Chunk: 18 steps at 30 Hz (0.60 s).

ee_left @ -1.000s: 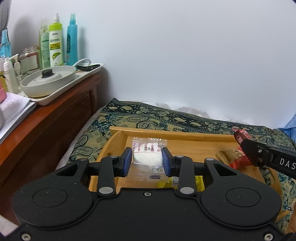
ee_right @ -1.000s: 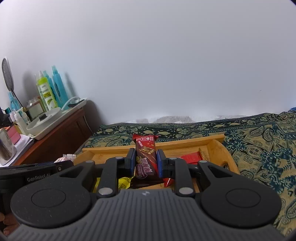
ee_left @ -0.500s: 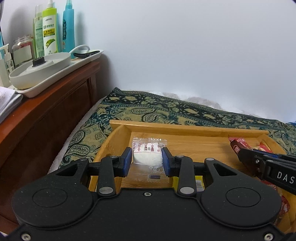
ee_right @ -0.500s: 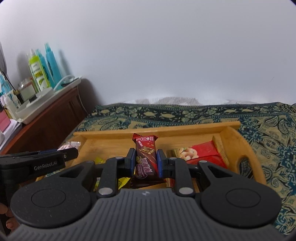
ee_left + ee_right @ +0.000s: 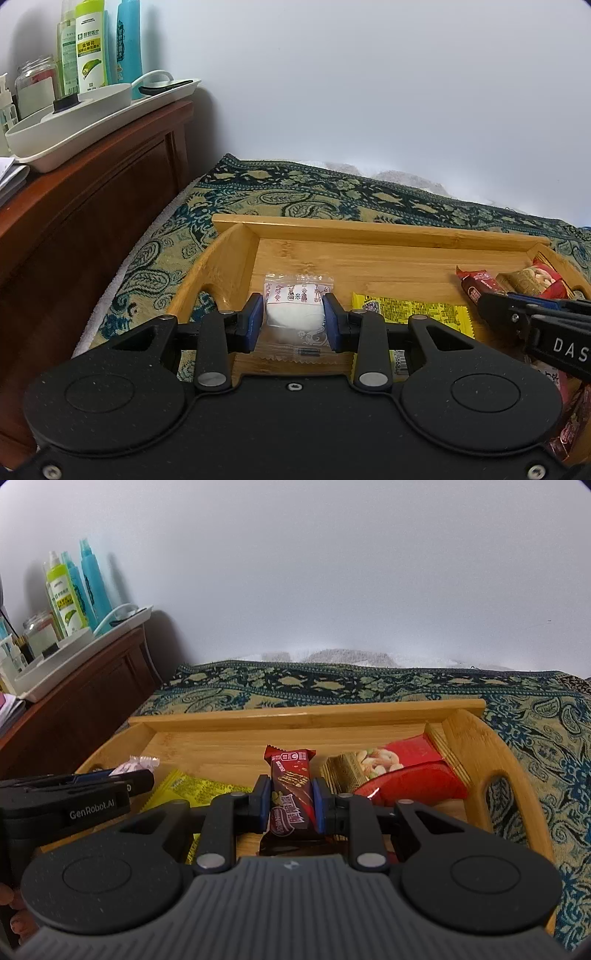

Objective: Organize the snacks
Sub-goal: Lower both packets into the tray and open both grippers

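Observation:
A bamboo tray (image 5: 369, 230) lies on a patterned bedspread; it also shows in the right wrist view (image 5: 306, 713). My left gripper (image 5: 294, 319) is shut on a clear-wrapped white rice cake (image 5: 295, 308), low over the tray's left part. My right gripper (image 5: 289, 806) is shut on a dark red chocolate bar (image 5: 290, 794), over the tray's middle. A yellow packet (image 5: 410, 310) lies between them. Red nut packets (image 5: 402, 771) lie at the tray's right end. Each gripper shows at the edge of the other's view.
A dark wooden nightstand (image 5: 85, 192) stands left of the bed, with a white tray (image 5: 92, 118) of bottles and a jar on top. A white wall runs behind. The patterned bedspread (image 5: 535, 716) surrounds the tray.
Both grippers have moved down and closer to the tray, each still holding its snack. The tray's contents now fill more of both views.

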Tool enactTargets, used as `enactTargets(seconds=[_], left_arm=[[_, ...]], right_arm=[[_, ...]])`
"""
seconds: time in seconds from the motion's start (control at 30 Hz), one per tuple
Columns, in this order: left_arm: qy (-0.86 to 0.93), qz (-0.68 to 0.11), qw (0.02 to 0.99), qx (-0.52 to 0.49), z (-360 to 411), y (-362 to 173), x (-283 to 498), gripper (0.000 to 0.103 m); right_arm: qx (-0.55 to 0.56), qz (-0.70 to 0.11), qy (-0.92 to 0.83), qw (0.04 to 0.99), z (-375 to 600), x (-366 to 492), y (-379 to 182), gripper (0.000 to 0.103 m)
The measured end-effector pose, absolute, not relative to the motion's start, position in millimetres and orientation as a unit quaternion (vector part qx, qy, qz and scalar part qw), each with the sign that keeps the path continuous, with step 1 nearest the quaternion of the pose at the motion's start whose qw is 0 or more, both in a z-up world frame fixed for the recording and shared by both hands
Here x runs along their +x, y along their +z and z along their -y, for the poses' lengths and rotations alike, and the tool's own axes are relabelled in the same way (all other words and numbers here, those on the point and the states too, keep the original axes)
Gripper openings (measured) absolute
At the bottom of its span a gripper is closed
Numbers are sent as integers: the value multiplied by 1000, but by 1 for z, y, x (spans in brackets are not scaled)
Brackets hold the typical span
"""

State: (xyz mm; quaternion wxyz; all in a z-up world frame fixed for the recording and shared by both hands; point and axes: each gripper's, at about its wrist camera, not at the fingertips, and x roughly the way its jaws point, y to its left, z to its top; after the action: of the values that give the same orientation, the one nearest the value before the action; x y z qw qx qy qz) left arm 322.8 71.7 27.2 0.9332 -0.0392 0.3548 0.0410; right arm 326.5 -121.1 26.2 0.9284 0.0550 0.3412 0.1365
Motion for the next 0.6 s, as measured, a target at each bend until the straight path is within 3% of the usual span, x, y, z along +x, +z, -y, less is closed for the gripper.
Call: enactTargets(seconds=[0.6], left_arm=[[38,-355,934,-29,-68,22,324,33]], right_arm=[[48,-346,130,928,119,328,22,28]])
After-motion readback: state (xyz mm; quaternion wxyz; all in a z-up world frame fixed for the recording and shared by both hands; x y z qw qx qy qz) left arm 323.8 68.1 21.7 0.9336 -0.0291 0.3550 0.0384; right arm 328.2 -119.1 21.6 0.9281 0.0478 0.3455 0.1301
